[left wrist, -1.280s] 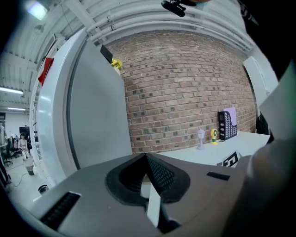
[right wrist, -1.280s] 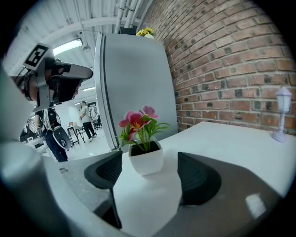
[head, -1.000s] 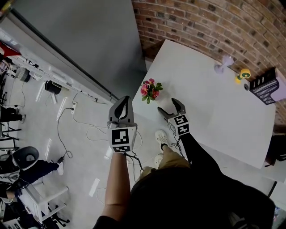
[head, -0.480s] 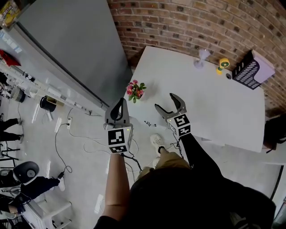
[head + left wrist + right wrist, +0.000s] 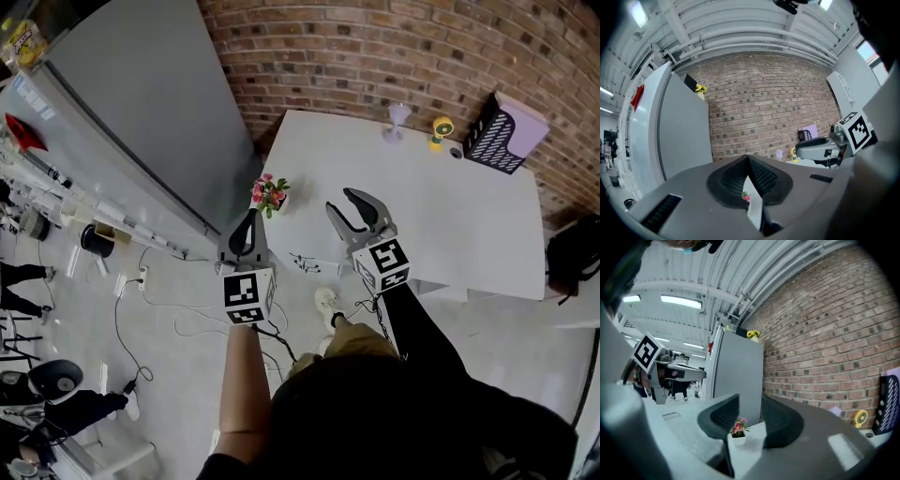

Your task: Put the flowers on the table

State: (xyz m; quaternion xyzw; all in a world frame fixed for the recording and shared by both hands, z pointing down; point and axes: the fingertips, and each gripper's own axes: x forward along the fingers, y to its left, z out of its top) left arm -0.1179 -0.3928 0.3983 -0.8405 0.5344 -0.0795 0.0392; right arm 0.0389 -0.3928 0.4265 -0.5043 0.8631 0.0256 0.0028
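Observation:
A small white pot of pink flowers (image 5: pixel 269 194) stands on the white table (image 5: pixel 450 225) at its near left corner. Neither gripper holds it. My left gripper (image 5: pixel 248 217) hangs just in front of the pot, over the floor, with its jaws shut and empty (image 5: pixel 748 160). My right gripper (image 5: pixel 339 200) is over the table edge, right of the flowers. Its jaws are closing with nothing between them (image 5: pixel 750 401). In the right gripper view the flowers (image 5: pixel 738 426) show through the gap, some way off.
A tall grey cabinet (image 5: pixel 141 112) stands left of the table, against the brick wall (image 5: pixel 394 47). At the table's far side are a pale stemmed glass (image 5: pixel 397 122), a yellow object (image 5: pixel 441 128) and a black mesh rack (image 5: pixel 497 141). Cables (image 5: pixel 141 300) lie on the floor.
The right gripper's jaws have narrowed from wide open. The head view has swung, and more of the table and wall now shows. The flowers stay at the table corner.

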